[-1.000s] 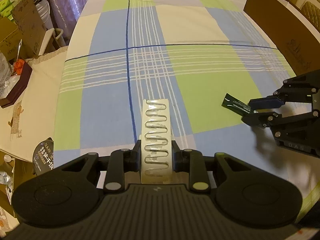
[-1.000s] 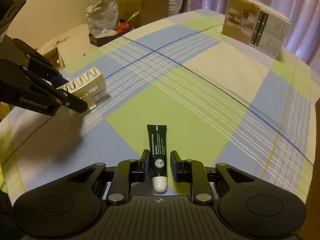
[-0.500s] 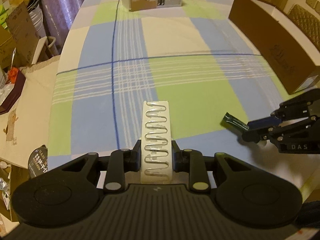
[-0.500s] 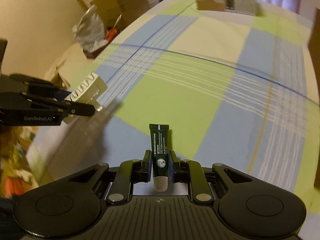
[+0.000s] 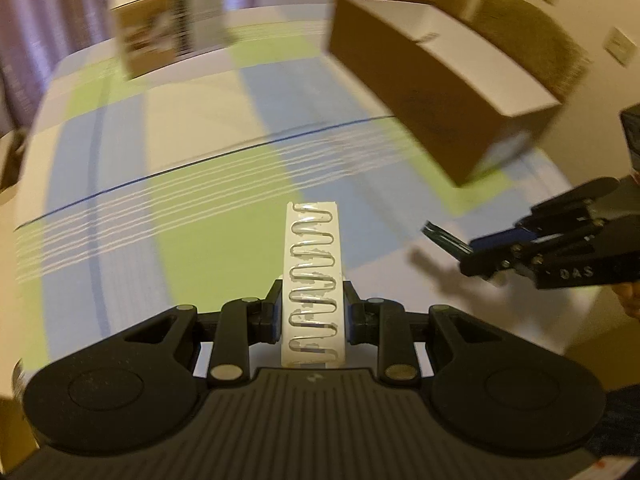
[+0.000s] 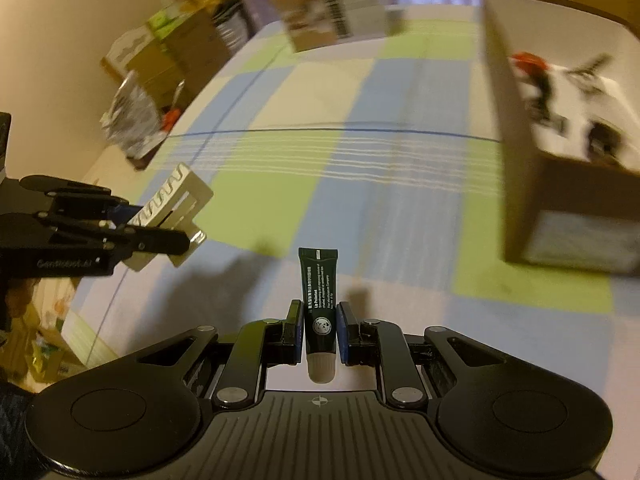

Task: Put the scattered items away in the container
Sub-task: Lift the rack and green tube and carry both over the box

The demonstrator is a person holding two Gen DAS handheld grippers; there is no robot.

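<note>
Spread flat underfoot: checked cloth (image 5: 208, 184) in pale blue, lime green and cream squares, crossed by thin white stripes and one dark blue line. Beyond it, purple curtains and plain beige wall, both blurred.

Clamped between the black jaws of the left gripper (image 5: 311, 316): white plastic strip (image 5: 312, 280), long and flat, with a silvery wire snaking in tight zigzags along its face; lifted clear of the cloth.

Pinched in the right gripper (image 6: 319, 330): dark green tube (image 6: 319, 300), glossy, flat crimped end pointing forward, pale rounded cap toward the camera, small white print down its side; also off the cloth.

Off to the right, well apart from both: brown cardboard container (image 6: 560, 184), open-topped, white inside, with several blurred items lying in it, one red, others dark. At the far edge, a printed carton (image 5: 168, 36), upright and rectangular, too smeared to read. Past the left edge of the cloth, stacked boxes and crinkled bags (image 6: 132, 124).
</note>
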